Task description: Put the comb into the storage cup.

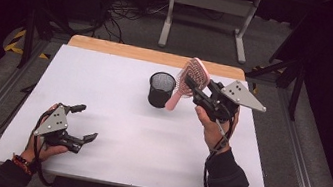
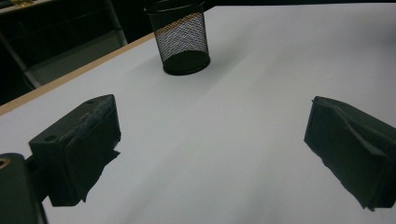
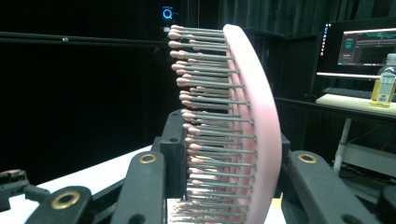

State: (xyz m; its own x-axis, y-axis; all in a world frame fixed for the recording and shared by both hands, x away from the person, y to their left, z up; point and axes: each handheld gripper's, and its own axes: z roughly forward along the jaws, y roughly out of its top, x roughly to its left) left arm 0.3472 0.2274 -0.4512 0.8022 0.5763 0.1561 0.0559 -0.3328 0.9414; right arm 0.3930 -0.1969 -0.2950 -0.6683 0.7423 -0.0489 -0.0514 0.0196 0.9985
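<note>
**Pink hairbrush clamped above the mesh cup**

The white table (image 1: 115, 116) lies under both tools. The black mesh cup (image 1: 161, 89) stands just left of the right gripper (image 1: 198, 91), whose jaws are clamped on the pink hairbrush (image 1: 190, 79), handle angled down beside the cup. The left gripper (image 1: 83, 122) rests near the front-left edge, jaws apart, nothing between them.

A white table (image 1: 113, 130) with a bare wooden strip (image 1: 125, 50) along its far edge carries the things. A black mesh cup (image 1: 161, 89) stands upright on it, right of centre toward the far side. The left gripper (image 1: 85, 122) rests on the near left corner.
</note>
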